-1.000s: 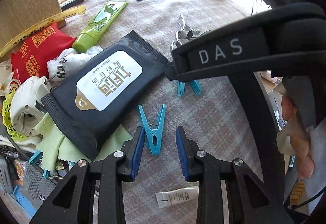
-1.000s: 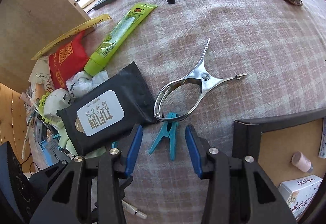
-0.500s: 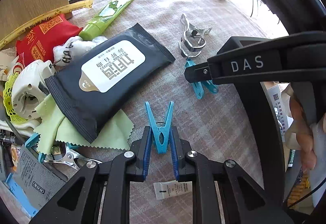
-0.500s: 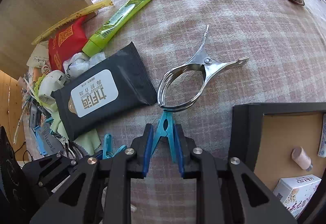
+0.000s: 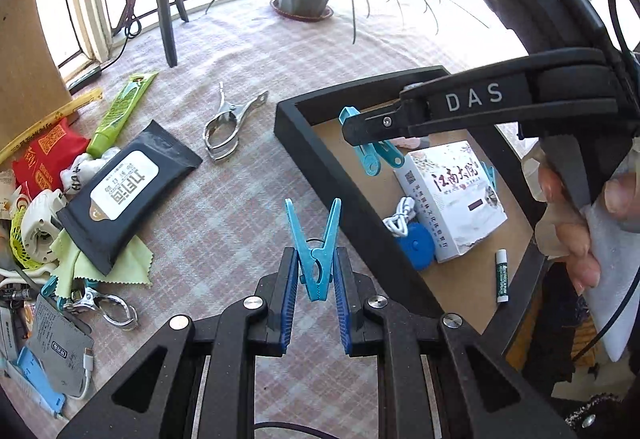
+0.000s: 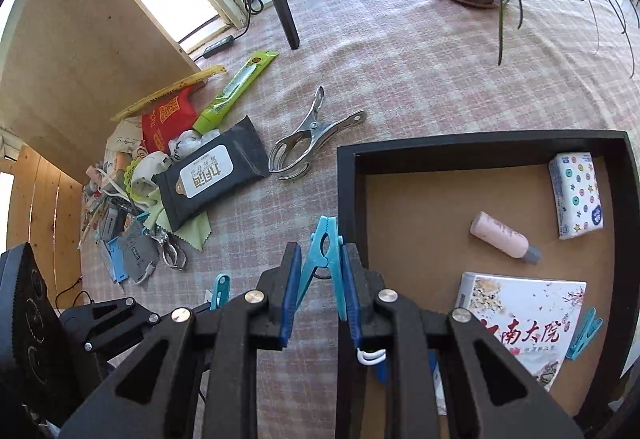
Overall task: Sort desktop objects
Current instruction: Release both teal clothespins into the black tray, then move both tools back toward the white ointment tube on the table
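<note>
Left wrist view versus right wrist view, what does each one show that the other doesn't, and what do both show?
Only the left wrist view shows the lip balm stick and blue round tape measure in the tray, and the person's hand.

Only the right wrist view shows the spotted tissue pack and pink bottle.

Both show the black tray, white box, metal clamp, black wipes pack, and each hand-held gripper, left and right, shut on a blue clothespin.
</note>
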